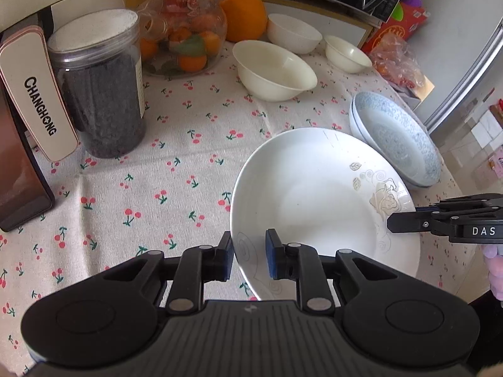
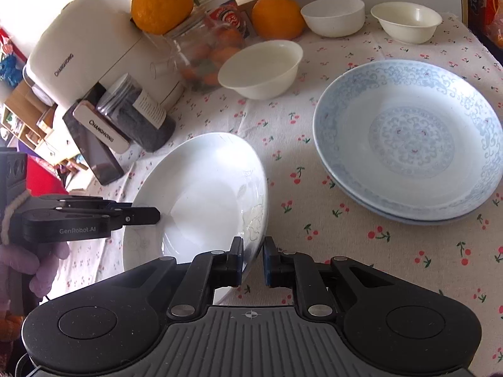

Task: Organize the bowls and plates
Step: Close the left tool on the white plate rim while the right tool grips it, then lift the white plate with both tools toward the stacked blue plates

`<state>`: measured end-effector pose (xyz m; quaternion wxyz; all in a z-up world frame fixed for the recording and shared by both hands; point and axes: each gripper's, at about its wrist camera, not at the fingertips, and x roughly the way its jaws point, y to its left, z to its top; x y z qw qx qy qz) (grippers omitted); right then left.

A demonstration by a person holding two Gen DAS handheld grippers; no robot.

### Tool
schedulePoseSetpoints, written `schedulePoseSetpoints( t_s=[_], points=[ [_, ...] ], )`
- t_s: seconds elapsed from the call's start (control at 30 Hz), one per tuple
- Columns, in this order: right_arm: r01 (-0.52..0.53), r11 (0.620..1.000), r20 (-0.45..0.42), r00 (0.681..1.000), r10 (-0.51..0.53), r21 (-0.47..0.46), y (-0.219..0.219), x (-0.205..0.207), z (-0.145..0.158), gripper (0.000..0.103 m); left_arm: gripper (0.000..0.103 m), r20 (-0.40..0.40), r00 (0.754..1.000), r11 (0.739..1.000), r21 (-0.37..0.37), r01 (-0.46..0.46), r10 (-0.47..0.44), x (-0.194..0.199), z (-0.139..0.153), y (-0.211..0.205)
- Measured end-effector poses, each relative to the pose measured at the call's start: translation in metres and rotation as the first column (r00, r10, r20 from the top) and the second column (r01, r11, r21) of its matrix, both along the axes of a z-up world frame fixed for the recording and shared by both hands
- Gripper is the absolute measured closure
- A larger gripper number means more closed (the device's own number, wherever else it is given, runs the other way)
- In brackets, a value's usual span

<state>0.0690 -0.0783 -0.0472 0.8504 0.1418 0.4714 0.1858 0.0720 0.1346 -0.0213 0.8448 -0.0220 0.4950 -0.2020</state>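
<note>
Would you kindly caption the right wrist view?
Both grippers clamp the white plate's rim beside stacked blue plates.

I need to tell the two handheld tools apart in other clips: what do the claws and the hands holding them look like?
Both are black plastic with ribbed grey bodies and blue pads. The left claw reads "GenRobot.AI" on its side, with a lilac fuzzy glove behind it. The right claw shows the letters "DAS".
</note>
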Motion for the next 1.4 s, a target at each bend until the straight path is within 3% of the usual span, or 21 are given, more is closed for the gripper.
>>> schedulePoseSetpoints(
  t_s=[0.2, 0.6, 0.9, 1.4],
  points=[
    [0.056, 0.997, 0.036, 0.998, -0.057, 0.046, -0.020, 0.012, 0.013, 0.089, 0.085, 0.036, 0.998, 0.998, -0.038, -0.042, 0.043, 0.011, 0.010, -0.014],
    [0.212, 0.971, 0.065, 0.973, -0.220, 0.110, -0.087, 0.036, 0.031, 0.089, 0.087, 0.072, 0.996, 0.995, -0.093, -0.039, 0.046, 0.038, 0.020, -0.073],
    [0.326, 0.939, 0.034, 0.943, -0.331, 0.112, -0.130, 0.053, 0.029, 0.089, 0.087, 0.096, 0.994, 0.997, -0.063, -0.051, 0.057, 0.052, 0.016, -0.124],
    [0.403, 0.914, -0.046, 0.915, -0.401, 0.055, -0.161, 0.061, 0.012, 0.089, 0.087, 0.101, 0.994, 0.999, -0.005, -0.039, 0.039, 0.059, 0.004, -0.159]
  ],
)
